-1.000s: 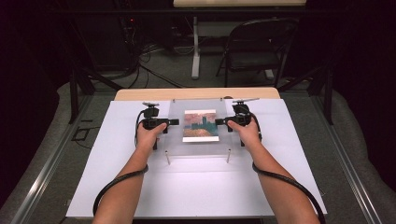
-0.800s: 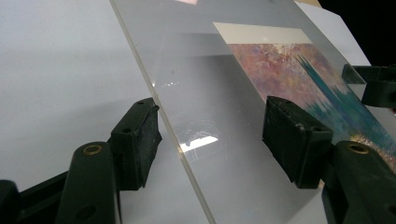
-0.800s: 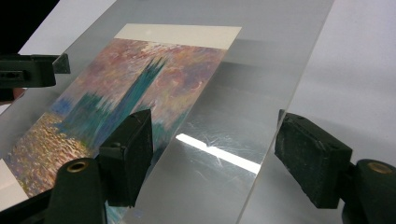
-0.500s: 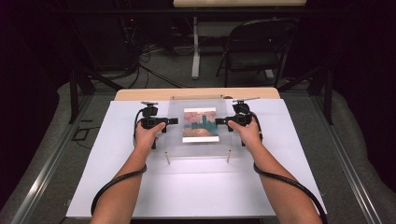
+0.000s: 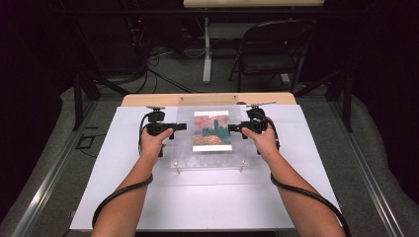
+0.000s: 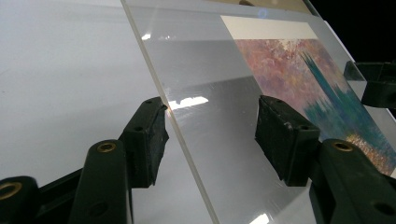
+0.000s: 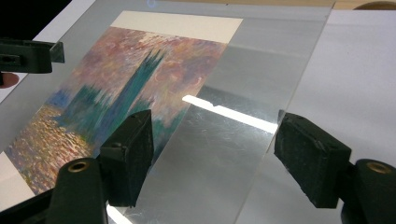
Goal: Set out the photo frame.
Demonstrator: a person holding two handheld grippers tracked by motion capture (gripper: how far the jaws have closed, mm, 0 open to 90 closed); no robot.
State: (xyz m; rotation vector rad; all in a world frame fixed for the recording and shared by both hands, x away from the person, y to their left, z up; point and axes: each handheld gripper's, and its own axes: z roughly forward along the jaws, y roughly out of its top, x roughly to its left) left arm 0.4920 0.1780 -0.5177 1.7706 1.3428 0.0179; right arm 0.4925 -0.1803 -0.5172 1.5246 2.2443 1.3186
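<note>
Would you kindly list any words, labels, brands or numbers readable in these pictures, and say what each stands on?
None can be read.
The painted print under the clear acrylic sheet shows a tower scene, with no caption or signature legible.
The black tongs pads and the white table bear no markings.

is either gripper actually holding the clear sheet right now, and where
No. The left gripper and right gripper straddle opposite side edges of the clear sheet, jaws open; the left's have just been closing.
</note>
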